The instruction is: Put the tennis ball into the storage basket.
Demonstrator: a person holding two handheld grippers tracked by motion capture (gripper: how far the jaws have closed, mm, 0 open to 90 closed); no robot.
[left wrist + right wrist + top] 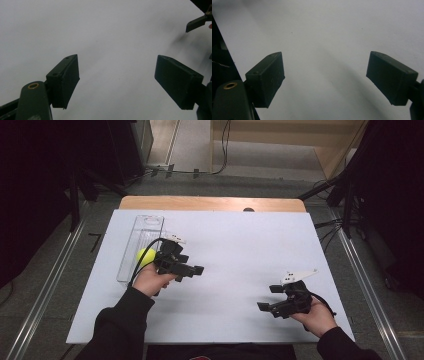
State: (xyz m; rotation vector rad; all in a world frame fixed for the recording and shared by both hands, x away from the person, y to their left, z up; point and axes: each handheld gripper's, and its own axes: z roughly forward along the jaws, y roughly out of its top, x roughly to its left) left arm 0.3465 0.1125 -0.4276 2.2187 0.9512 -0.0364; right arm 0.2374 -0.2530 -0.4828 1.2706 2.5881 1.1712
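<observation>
- Tennis ball, yellow-green, lies inside the clear tray, toward that tray's near end; part of it is hidden behind the left gripper's body and cable.
- Clear tray is long and narrow and lies lengthwise on the left part of the white board, with its far end close to the board's far edge; its walls would keep a round ball from rolling off, which is probably why the ball sits there.
- Left gripper hangs just to the right of the tray's near end, with its jaws pointing away from the tray toward the middle of the board.
- In the left gripper view the two black pads stand apart with nothing but bare white board between them, so this tool is open and holds nothing.
- Since the jaws face away from the ball, my judgement is that the hand is not lined up for a grasp at this instant; it would have to turn back toward the tray to take the ball.
- Right gripper sits well apart from the tray, near the board's near right corner, jaws pointing left toward the board's middle.
- In the right gripper view its pads are likewise spread over bare board, open and empty; it looks parked out of the way, leaving the tray side free for the left hand.
</observation>
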